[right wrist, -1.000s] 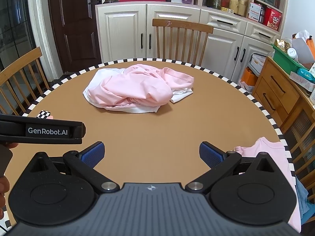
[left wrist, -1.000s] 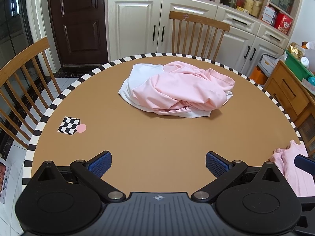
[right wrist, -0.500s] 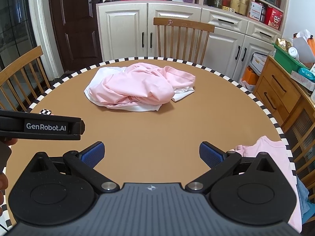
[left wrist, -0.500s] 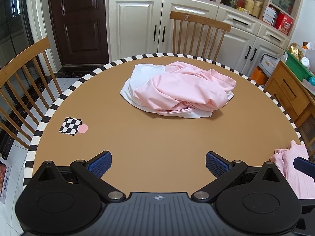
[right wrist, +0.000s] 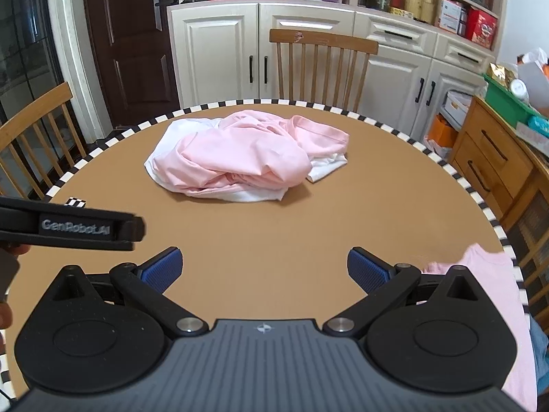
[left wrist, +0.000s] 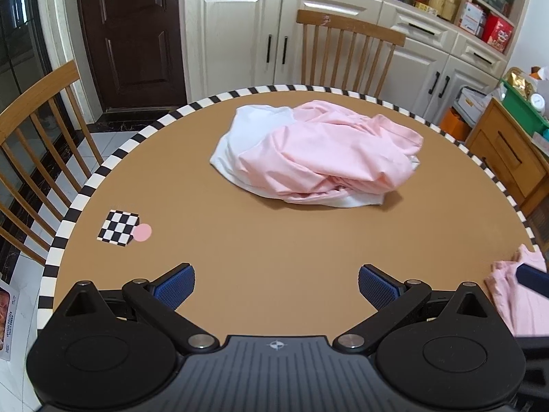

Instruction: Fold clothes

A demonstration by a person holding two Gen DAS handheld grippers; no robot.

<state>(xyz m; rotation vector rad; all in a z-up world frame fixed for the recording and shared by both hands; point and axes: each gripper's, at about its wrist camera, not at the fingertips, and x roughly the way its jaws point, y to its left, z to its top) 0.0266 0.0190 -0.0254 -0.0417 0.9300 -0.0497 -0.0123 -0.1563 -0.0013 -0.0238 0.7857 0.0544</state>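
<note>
Reading "GenRobot.AI" (white lettering) on left hand-held gripper [right wrist: 68,228]

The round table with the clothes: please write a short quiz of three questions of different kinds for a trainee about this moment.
1. True or false: the left gripper is shut on the pink garment.
2. Multiple choice: the crumpled pink garment lies on A) a chair, B) a white garment, C) the floor.
3. Fill in: beside the checkered marker on the round table lies a small pink ____.

Key: 1 false, both the left gripper and the right gripper are open and empty; 2 B; 3 dot.
</note>
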